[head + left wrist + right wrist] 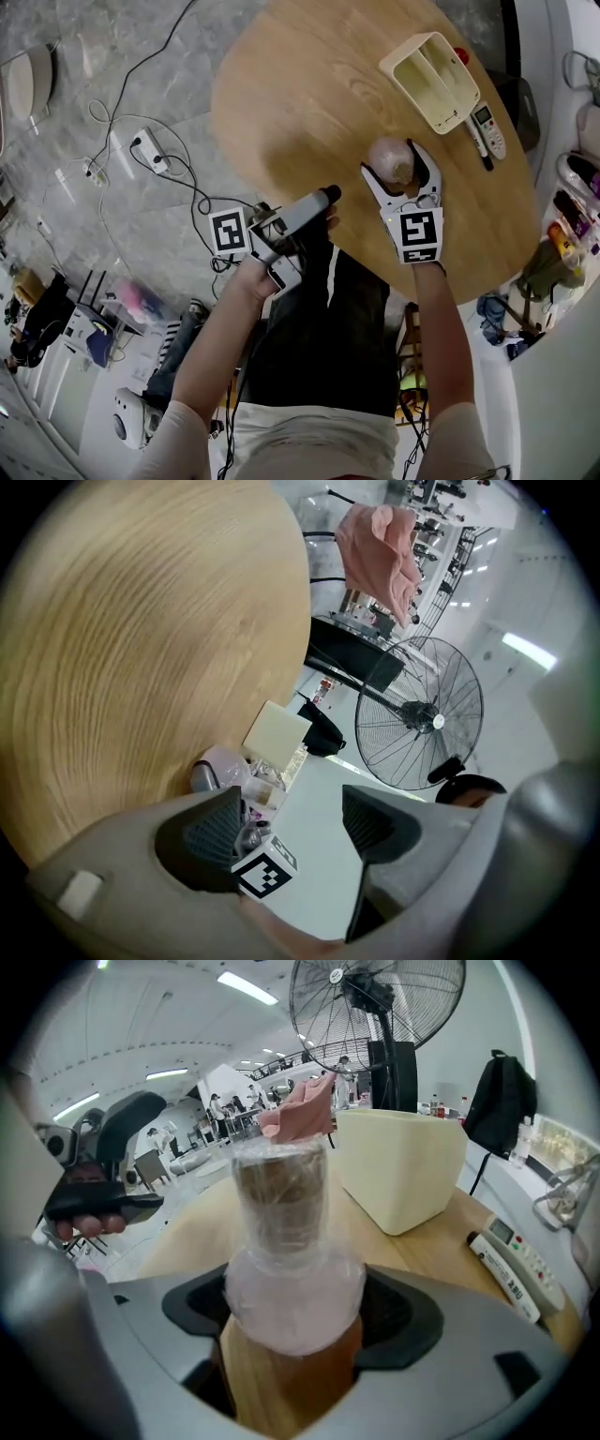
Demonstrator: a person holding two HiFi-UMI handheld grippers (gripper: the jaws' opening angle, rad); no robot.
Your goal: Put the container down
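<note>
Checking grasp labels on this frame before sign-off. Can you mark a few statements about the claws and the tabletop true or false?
1. The right claw has the clear film-wrapped plastic container between its jaws. True.
2. The left claw grips a remote. False: the left claw is empty, with its jaws apart.
3. The cream rectangular plastic bin sits on the round wooden table. True.
4. The white remote control lies inside the bin. False: the white remote control lies on the table beside the bin.
</note>
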